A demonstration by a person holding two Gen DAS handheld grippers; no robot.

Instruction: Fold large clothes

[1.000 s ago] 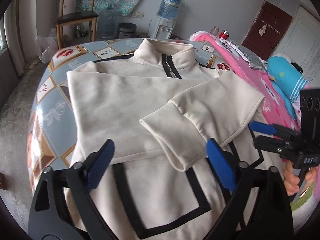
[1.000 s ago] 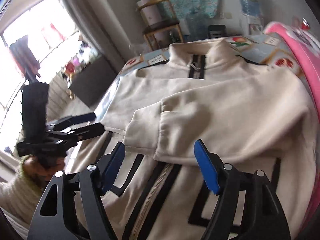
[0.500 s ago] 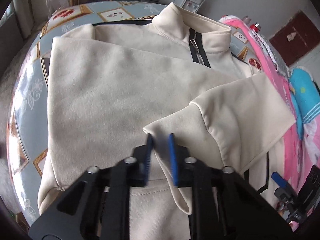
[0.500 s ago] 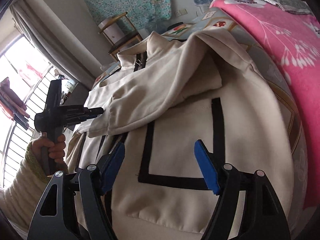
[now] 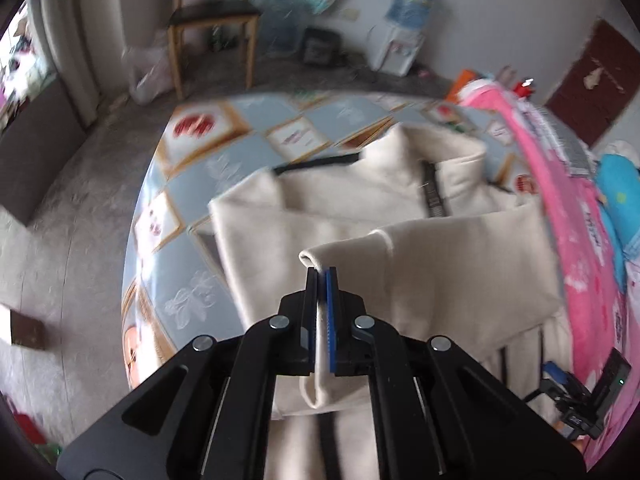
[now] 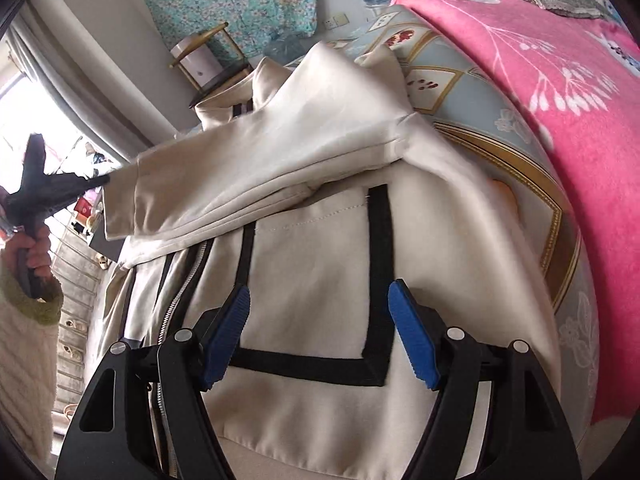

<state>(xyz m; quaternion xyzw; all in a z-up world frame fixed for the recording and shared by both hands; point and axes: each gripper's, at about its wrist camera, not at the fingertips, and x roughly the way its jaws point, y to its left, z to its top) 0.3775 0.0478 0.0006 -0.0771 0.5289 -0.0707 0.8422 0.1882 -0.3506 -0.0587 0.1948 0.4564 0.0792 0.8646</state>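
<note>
A cream zip-up jacket with black trim lies front-up on a patterned tablecloth. My left gripper is shut on the cuff of the sleeve folded across the chest, and holds it lifted off the jacket. In the right wrist view that sleeve stretches left to the left gripper, held by a hand in a cream sleeve. My right gripper stands open low over the jacket's black-edged pocket, with nothing between its fingers.
A pink floral blanket covers the bed along the jacket's right side. A wooden chair, a water dispenser and a dark door stand beyond the table. Grey floor lies to the left.
My left gripper went from wide open to shut on the sleeve cuff, then lifted it and carried it left. My right gripper dropped toward the jacket's lower right and stayed open.
</note>
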